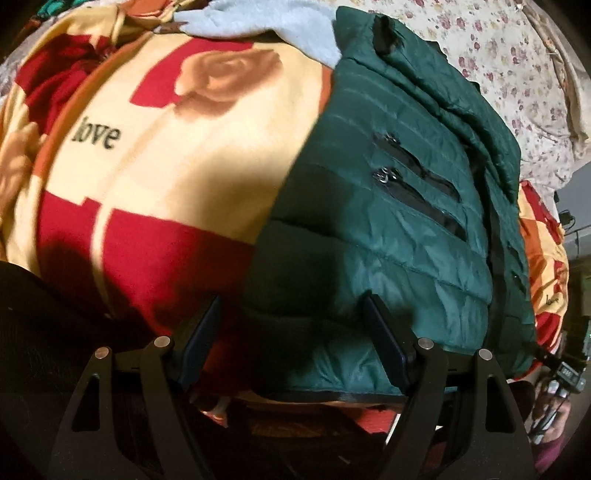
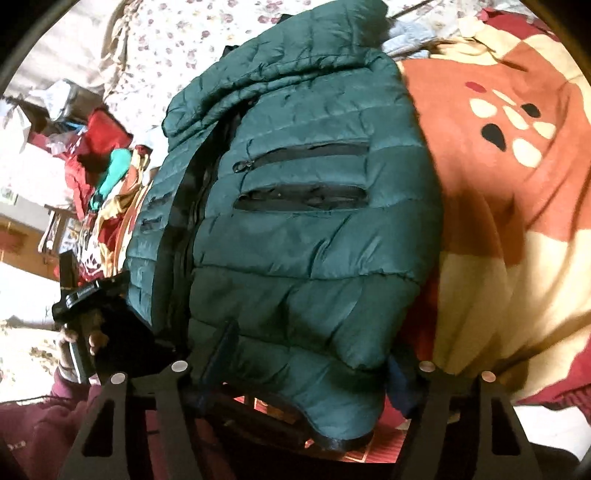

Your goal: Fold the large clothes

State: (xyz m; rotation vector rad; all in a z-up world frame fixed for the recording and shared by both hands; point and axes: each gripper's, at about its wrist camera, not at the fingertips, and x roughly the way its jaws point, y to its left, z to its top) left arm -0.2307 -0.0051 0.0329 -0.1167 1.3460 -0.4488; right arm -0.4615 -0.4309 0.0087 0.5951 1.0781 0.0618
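A dark green quilted puffer jacket [image 1: 406, 229] lies on a bed, sleeves folded in, its black zip pockets facing up; it also shows in the right wrist view [image 2: 295, 240]. My left gripper [image 1: 291, 314] is open, its fingers straddling the jacket's near left hem corner. My right gripper [image 2: 314, 350] is open, with the jacket's near right hem between its fingers [image 2: 225, 343]. The right finger is mostly hidden under the hem. The left gripper's body [image 2: 88, 295] and the hand holding it show at the jacket's left edge in the right wrist view.
The jacket rests on a cream, red and orange rose blanket [image 1: 166, 155] printed "love". A light blue cloth [image 1: 258, 22] lies beyond it. A floral sheet [image 1: 517, 74] covers the far side. A pile of clothes [image 2: 103, 158] sits at the left.
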